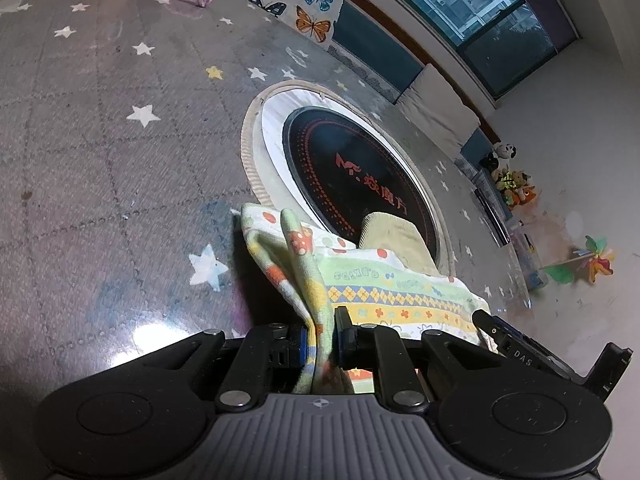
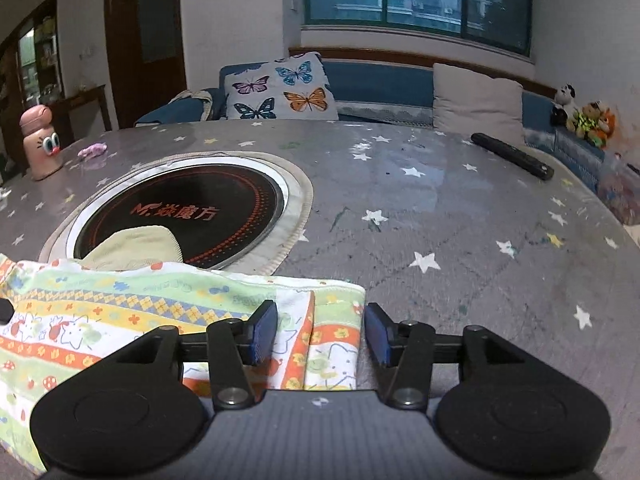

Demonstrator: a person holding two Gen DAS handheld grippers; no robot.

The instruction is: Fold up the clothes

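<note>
left gripper (image 1: pixel 323 336): fingers pinched tight on a bunched fold of the patterned garment (image 1: pixel 384 288)
right gripper (image 2: pixel 321 332): fingers wide apart, garment's corner lying flat between them on the tabletop (image 2: pixel 460 216)

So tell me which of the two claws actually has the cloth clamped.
The left claw: its pads are pinched shut on a bunched fold of the patterned garment. The right claw stands open, pads apart over the garment's corner, gripping nothing.

The colourful patterned cotton garment (image 2: pixel 120 320) runs off the right wrist view's left edge; gripper bodies hide its near hem.
</note>
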